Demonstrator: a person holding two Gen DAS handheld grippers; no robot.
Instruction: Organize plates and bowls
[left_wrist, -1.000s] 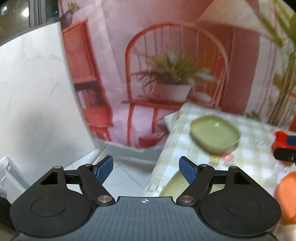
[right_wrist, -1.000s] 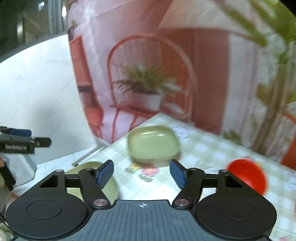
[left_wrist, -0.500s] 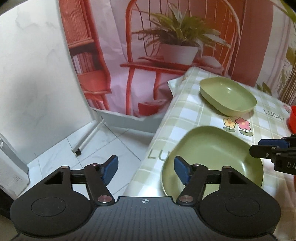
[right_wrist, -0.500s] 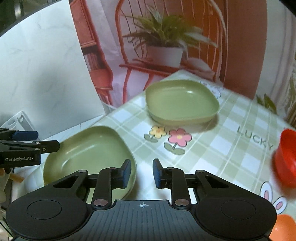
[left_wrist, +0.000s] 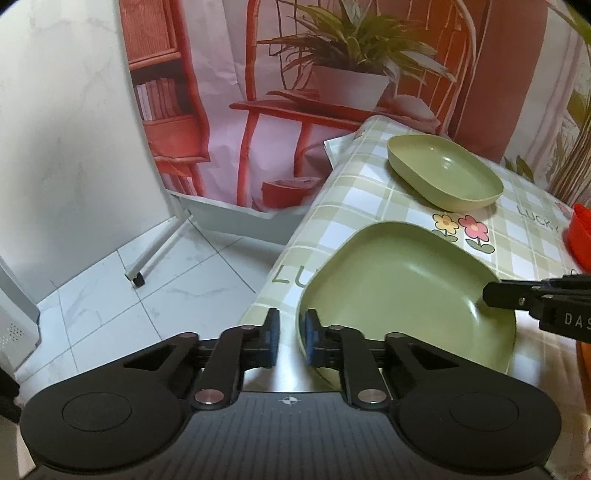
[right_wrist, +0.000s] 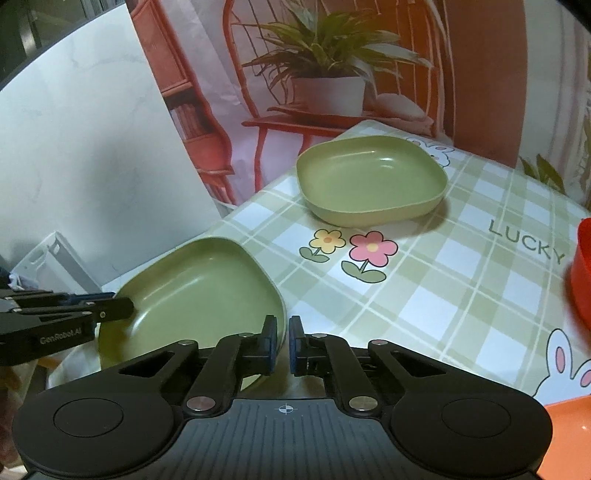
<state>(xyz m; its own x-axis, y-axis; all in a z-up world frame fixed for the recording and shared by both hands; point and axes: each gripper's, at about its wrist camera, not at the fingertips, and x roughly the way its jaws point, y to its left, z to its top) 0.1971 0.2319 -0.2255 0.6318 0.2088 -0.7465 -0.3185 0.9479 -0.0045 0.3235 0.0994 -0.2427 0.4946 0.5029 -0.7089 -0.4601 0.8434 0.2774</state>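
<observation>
**Near Green Plate Gripped on Both Rims at the Table's Corner**

Where the checked tablecloth (right_wrist: 461, 280) falls away at the tabletop's near left corner, the near green plate (left_wrist: 402, 291) is gripped from two sides. The left gripper (left_wrist: 291, 339) is drawn nearly closed with the plate's left rim between its blue pads, and the right gripper (right_wrist: 282, 343) is clenched in the same way on the opposite rim; in each wrist view the other tool's fingers are seen reaching over the plate's edge. A two-sided hold is judged to have been chosen because the plate is wide and shallow, so a single pinch on one rim would let it tip. It is also judged that the plate sits at, or slightly over, the table's edge, which would leave the rim easy to reach from below.

The second green plate (right_wrist: 369, 181), deeper and square-shouldered, rests towards the far left corner, well apart from the gripped one, with the printed flowers (right_wrist: 349, 251) between them. It is taken as the likely stacking place, though this cannot be confirmed. Both green dishes are empty. A red bowl (right_wrist: 581, 273) is cut off at the right edge and an orange dish (right_wrist: 569, 435) at the near right; their contents cannot be told.
</observation>
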